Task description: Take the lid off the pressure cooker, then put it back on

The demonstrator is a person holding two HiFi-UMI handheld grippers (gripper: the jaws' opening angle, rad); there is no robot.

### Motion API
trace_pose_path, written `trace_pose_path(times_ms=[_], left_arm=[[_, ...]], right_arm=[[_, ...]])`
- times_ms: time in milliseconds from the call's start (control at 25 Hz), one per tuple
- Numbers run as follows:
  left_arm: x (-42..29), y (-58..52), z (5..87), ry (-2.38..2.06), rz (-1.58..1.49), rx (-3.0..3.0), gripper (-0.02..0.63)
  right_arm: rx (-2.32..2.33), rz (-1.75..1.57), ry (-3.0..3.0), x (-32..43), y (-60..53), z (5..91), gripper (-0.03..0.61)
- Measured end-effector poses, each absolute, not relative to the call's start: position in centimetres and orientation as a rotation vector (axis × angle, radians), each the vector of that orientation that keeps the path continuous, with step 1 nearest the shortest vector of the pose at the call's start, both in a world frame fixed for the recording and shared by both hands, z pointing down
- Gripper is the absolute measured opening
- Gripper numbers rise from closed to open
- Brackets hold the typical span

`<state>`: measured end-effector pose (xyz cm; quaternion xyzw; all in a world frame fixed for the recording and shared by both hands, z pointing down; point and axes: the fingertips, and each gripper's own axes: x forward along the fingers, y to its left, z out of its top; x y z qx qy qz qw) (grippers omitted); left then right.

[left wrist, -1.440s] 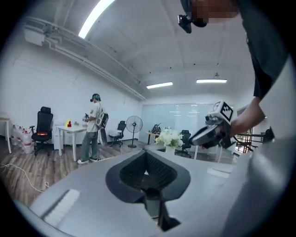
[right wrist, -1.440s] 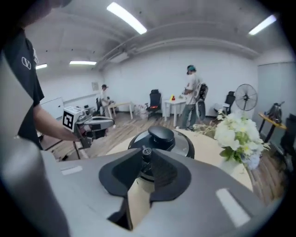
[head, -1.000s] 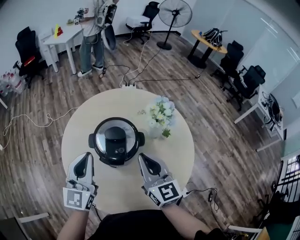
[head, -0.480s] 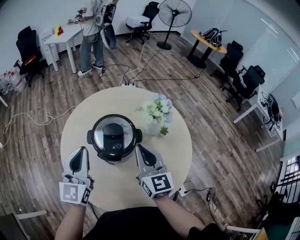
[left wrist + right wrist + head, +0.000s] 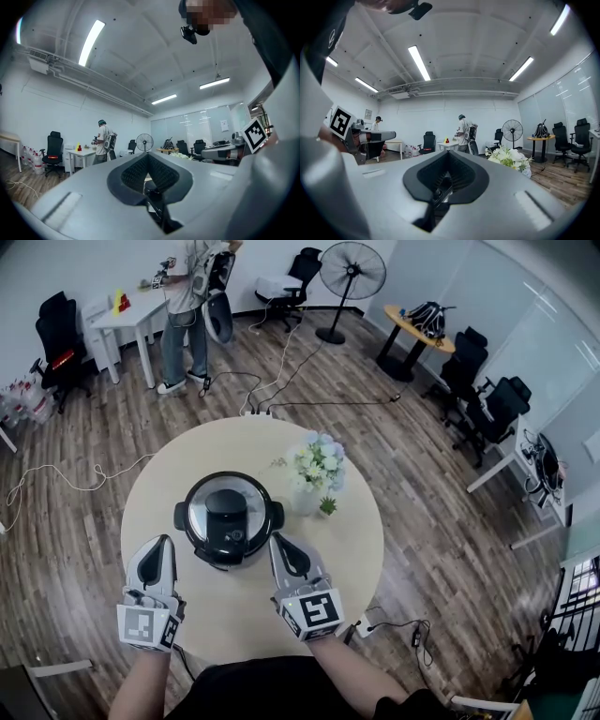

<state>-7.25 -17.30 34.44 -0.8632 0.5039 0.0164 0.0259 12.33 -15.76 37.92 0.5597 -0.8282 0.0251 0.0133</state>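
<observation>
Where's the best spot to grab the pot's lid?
Probably the black handle standing up across the middle of the lid. It runs toward the person, so the right hand-held gripper could come from above and pinch its long sides.

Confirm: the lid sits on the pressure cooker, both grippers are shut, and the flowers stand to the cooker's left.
No: the flowers stand to the right of the pressure cooker, as the head view shows. The lid is on it; the left gripper and right gripper are shut.

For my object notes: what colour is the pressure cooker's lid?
The lid is shiny silver with a black centre; the head view shows it best.
</observation>
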Motion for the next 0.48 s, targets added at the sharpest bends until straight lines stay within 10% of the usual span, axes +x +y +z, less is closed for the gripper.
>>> trace_pose_path(times_ms=[480], left_arm=[[-7.16,-17.61,34.74,1.592,0.056,-2.694,0.0]], right_arm=[[1.762,0.066,-2.556,13.0,-15.63,37.68,0.006]])
